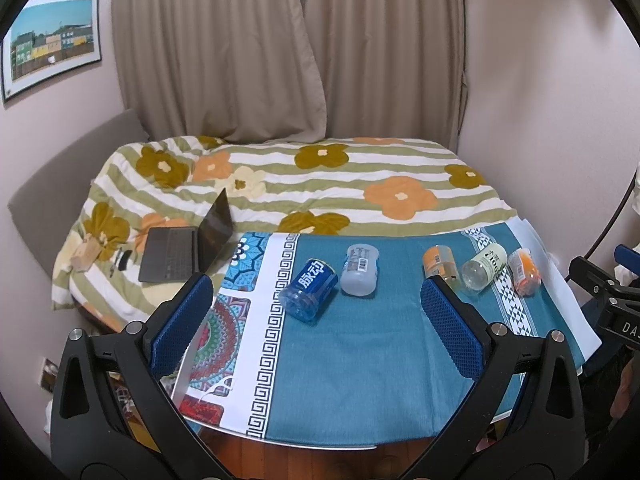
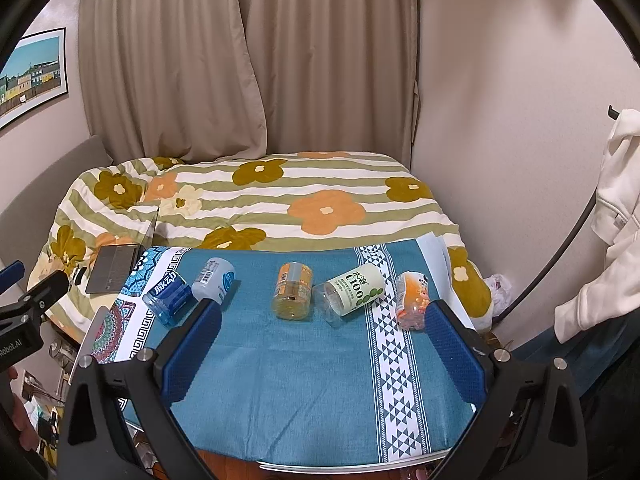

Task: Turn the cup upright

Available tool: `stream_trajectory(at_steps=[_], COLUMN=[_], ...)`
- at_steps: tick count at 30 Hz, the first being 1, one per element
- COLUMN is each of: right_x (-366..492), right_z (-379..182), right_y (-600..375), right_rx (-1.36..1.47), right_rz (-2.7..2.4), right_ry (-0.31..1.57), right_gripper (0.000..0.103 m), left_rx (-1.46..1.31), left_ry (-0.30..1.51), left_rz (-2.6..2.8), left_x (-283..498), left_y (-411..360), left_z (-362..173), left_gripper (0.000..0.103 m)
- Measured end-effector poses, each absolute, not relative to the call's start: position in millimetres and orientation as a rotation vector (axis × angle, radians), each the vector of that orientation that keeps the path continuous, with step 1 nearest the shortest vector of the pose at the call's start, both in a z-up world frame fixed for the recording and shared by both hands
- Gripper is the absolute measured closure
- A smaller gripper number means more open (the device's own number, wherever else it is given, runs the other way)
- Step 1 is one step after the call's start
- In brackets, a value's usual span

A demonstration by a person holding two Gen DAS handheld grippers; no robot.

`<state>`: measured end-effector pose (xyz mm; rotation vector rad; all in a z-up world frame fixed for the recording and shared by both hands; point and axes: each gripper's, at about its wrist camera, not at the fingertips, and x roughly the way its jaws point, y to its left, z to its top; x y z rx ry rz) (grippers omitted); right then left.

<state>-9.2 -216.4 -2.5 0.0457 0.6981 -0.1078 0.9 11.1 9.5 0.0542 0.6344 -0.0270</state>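
Five cups lie tipped in a row across my counter, blue cup leftmost. Left claw and right claw hover spread wide, empty, ready to pick.

You have five cut-bottle plastic cups lying tipped over in a row: a blue clear one, a frosted white one, an amber orange-labelled one, a green-labelled clear one, and an orange-printed one.
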Motion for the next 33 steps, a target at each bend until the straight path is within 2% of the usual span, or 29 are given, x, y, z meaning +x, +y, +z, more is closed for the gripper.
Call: stream_trajectory(at_steps=[33], right_x=[-5.0], right_z=[7.1], right_y=[-201.7], right_rx=[0.046], right_rz=[-0.103], right_ry=[0.696], right_gripper=[0.001], left_rx=[0.06], left_ry=[0.637], left_rz=[-0.032], left_x=[-3.0], left_y=[23.0], left_z=[11.7], left_gripper=[0.0])
